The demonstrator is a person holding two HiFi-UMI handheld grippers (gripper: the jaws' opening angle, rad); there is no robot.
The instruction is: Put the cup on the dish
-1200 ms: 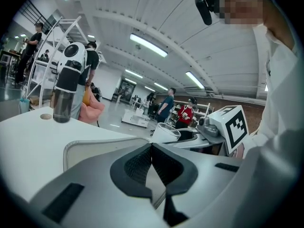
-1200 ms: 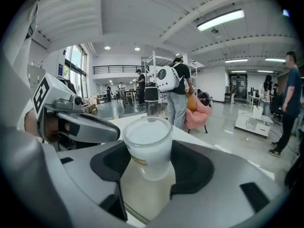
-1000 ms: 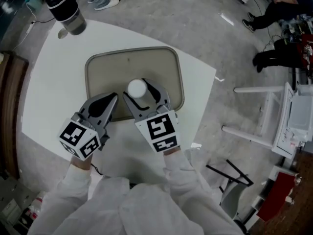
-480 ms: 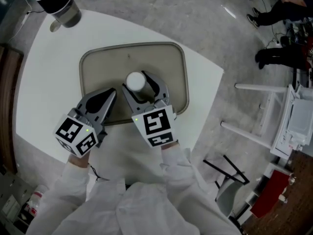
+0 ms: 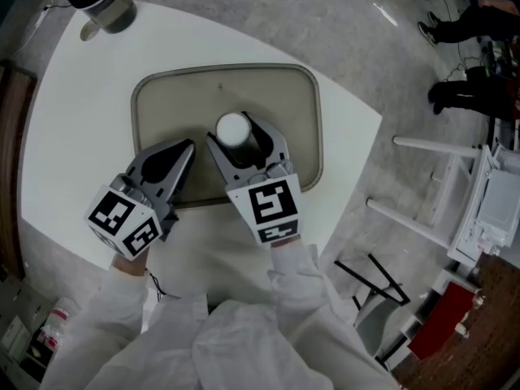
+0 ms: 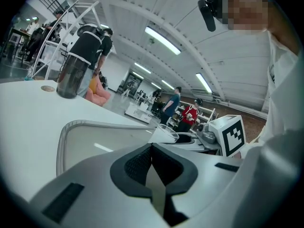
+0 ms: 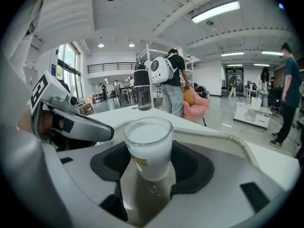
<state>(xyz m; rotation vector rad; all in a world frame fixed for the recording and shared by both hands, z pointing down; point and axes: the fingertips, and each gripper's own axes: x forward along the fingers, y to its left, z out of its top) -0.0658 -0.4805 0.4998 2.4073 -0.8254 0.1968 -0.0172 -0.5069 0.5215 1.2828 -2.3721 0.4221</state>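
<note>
Pinching the cup (image 5: 232, 128) upright, right gripper (image 5: 242, 136) reaches over the dish (image 5: 268, 88), near half. Left gripper (image 5: 185, 149), jaws pressed together, points over its near-left rim. Open dish floor lies beyond the cup.

The cup (image 7: 147, 146) was a clear, straight-sided glass that looked white inside, with a small yellowish label low on its wall. It stood upright, clasped between the jaws of the right gripper (image 5: 243, 136), over the near middle of the dish (image 5: 187, 96); whether its base touched could not be told. The dish, a beige rectangular tray with rounded corners and a raised rim, lay flat on the white table (image 5: 81, 136), its near right corner close to the table's right edge.
</note>
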